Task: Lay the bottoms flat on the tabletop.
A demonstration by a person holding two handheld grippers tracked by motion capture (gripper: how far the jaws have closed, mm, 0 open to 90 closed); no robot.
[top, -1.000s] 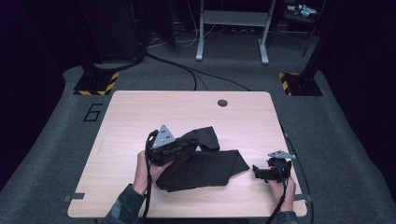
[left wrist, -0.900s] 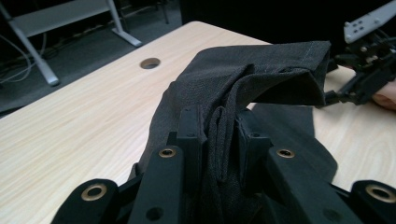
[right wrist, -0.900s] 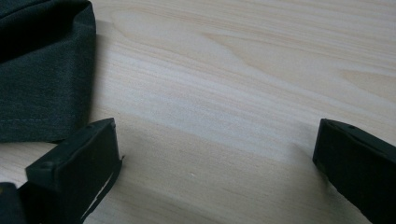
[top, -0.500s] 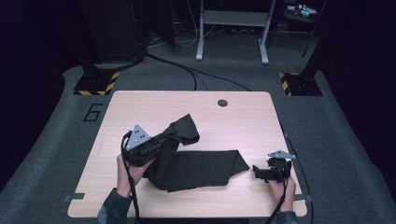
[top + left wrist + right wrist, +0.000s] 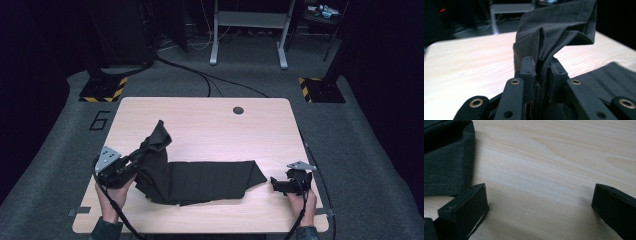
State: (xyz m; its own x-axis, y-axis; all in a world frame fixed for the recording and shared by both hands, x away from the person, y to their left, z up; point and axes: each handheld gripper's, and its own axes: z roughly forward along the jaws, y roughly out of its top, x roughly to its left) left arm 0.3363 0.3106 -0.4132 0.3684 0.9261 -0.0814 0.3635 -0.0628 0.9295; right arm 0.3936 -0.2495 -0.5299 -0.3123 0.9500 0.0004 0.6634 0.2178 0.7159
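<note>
Nearest the person, the left gripper (image 5: 131, 165) sat at the front left of the desk (image 5: 210, 120), its fingers (image 5: 527, 72) pinching a bunched fold of the black cloth (image 5: 200, 177). The fingers had just eased slightly apart, yet the fabric was clamped between the pads. The right gripper (image 5: 275, 184) rested low at the front right, fingers (image 5: 464, 207) spread wide over bare wood, nothing between them.

The cloth was a dark, matte garment with faint lengthwise creases. Its main part lay flat as a broad band across the front middle of the desk, from the left gripper toward the right gripper, ending in a pointed corner just short of the right gripper's fingers. At the left end it rose from the pinch into a crumpled peak leaning toward the desk's far side.

The left gripper view gave what the high view could not: a stitched hem (image 5: 564, 41) along the raised fold, and the fabric packed tight between the pads. The right gripper view showed the cloth (image 5: 446, 157) edge with a line of stitching, lying just beside the left-hand finger in that view without touching it.

Farther back, the desk had a round grommet hole (image 5: 238, 110). Beyond it lay grey carpet (image 5: 350, 130), cables (image 5: 200, 75), and a metal stand (image 5: 247, 30).
</note>
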